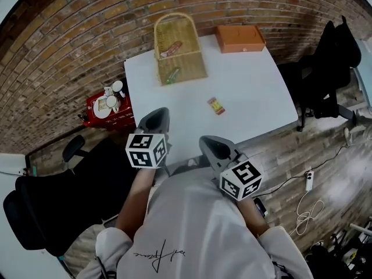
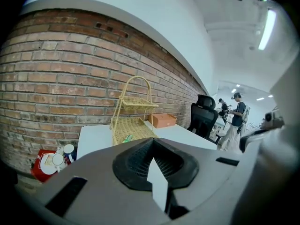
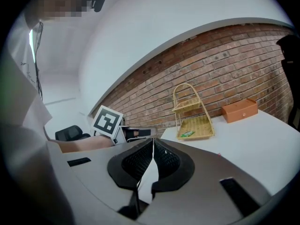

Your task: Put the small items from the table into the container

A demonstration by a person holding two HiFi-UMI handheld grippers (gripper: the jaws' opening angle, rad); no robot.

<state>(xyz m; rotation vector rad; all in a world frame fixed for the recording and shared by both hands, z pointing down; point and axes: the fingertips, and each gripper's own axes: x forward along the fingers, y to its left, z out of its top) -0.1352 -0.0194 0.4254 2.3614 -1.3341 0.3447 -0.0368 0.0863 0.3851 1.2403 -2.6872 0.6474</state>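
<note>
The bench (image 1: 256, 97) carries one packet (image 1: 215, 105), one box (image 1: 240, 38) and one basket (image 1: 195, 68) with two items (image 1: 171, 76). The left claw (image 1: 157, 118) and right claw (image 1: 209, 144) are both clenched, empty.

The table (image 1: 256, 92) is plain white. On it the two-tier wicker basket (image 1: 181, 63) is pale straw-yellow in an open weave, with a green packet (image 1: 171, 76) on its lower tier and a red-and-white packet (image 1: 172, 49) on the upper one. The box (image 1: 240, 38) is orange, and the small packet (image 1: 215, 106) is red and yellow. The brick wall (image 1: 64, 57) is red-brown with pale mortar lines. The crate (image 1: 92, 120) is red and its cups (image 1: 111, 102) are white. The left gripper (image 1: 158, 113) and right gripper (image 1: 207, 139) are grey, with black-and-white square-patterned marker cubes (image 1: 146, 150). The shirt (image 1: 192, 231) is white with black script.
</note>
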